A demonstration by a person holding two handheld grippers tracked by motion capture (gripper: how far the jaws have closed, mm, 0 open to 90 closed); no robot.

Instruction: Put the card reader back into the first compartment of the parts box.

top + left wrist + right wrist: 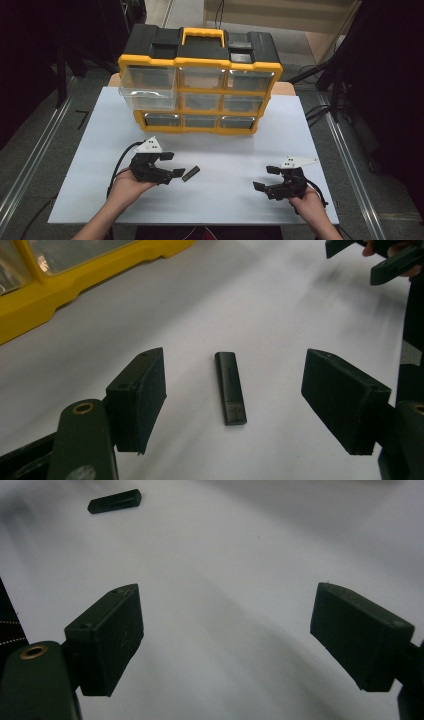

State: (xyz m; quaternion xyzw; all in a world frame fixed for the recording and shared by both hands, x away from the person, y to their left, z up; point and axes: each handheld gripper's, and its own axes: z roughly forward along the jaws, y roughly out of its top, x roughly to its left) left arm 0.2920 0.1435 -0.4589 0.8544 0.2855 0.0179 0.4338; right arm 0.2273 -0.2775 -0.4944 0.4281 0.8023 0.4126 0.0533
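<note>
A small black stick point(190, 173), shaped like a USB drive, lies flat on the white table top point(210, 200). My left gripper point(171, 165) is open just left of it. In the left gripper view the stick point(230, 388) lies between and slightly ahead of the wide-apart jaws point(234, 407), touching neither. My right gripper point(266, 177) rests open at the front right of the table, holding nothing. Its own view shows bare table between the jaws point(227, 640), with the stick point(114, 501) far off at the upper left.
A yellow and black drawer organizer point(200, 80) with several clear drawers stands at the back of the table. Its top-left drawer point(148, 85) is pulled out toward me. Metal rails run along the floor on both sides.
</note>
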